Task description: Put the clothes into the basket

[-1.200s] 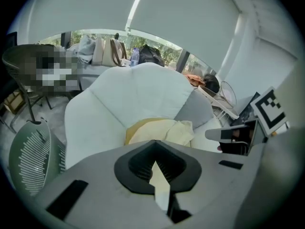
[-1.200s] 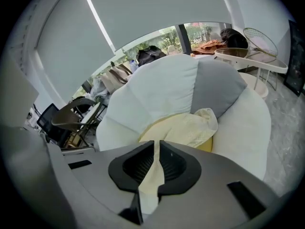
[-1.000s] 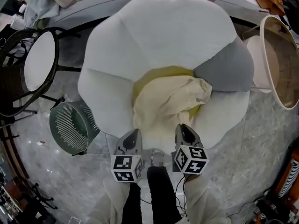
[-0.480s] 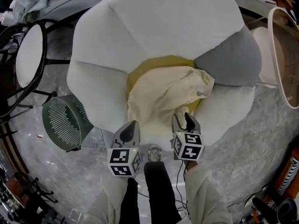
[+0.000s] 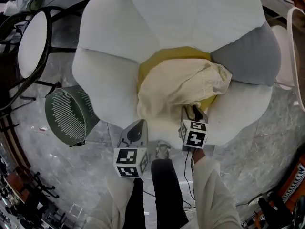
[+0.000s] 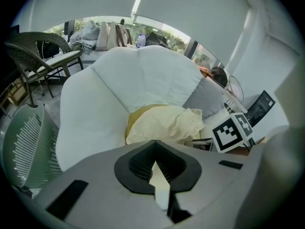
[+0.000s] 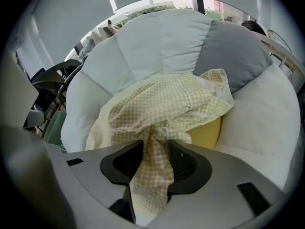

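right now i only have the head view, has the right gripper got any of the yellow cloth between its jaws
Observer: Yes. In the right gripper view a fold of the cloth runs between the jaws of the right gripper, which are opening.
Operator: ok is it plain yellow, looks plain from up here
Observer: No, up close it is a fine yellow and white check.
Operator: and the left one, anything in it
Observer: Nothing. The left gripper has its jaws together, and the cloth lies ahead of its tips.
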A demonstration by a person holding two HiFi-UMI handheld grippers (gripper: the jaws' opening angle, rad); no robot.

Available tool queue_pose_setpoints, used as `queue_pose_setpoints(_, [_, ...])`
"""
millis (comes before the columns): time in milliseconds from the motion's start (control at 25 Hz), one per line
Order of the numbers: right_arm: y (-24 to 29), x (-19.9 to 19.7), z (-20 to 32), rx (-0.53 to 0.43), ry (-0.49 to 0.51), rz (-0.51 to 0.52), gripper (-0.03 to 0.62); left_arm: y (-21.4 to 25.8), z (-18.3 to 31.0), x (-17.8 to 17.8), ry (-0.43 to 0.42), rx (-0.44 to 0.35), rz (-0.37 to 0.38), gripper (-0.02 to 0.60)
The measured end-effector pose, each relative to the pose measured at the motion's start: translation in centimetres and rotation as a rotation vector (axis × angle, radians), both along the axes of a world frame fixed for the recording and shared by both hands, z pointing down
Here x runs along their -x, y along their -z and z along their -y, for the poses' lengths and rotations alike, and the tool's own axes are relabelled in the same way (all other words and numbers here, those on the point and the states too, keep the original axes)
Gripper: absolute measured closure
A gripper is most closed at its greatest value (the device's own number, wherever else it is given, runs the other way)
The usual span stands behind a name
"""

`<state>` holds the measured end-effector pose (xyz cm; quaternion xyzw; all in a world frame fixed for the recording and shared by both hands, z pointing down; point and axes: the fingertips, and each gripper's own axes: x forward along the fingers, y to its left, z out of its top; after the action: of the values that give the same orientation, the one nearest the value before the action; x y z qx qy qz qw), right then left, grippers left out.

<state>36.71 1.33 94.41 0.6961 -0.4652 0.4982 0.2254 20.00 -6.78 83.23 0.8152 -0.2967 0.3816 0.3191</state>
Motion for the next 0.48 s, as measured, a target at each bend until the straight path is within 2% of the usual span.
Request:
queue_pose_setpoints(80, [-0.4, 0.0, 0.2, 0.021, 0.018, -0.007, 0.414, 0.1, 0.1, 0.7, 0.010, -0.003, 0.004, 0.585])
queue_pose_setpoints(280, [-0.2, 0.2, 0.2, 0.059, 0.079, -0.024, 0.518, 0.5, 0.1, 2.3, 0.031, -0.001, 0.017, 0.584])
queue_pose_setpoints(480, [2.7, 0.7, -0.2, 0.022, 0.063, 0.012, 0.543, 2.1, -0.8, 3.2, 0.046, 0.007, 0.011, 0.586])
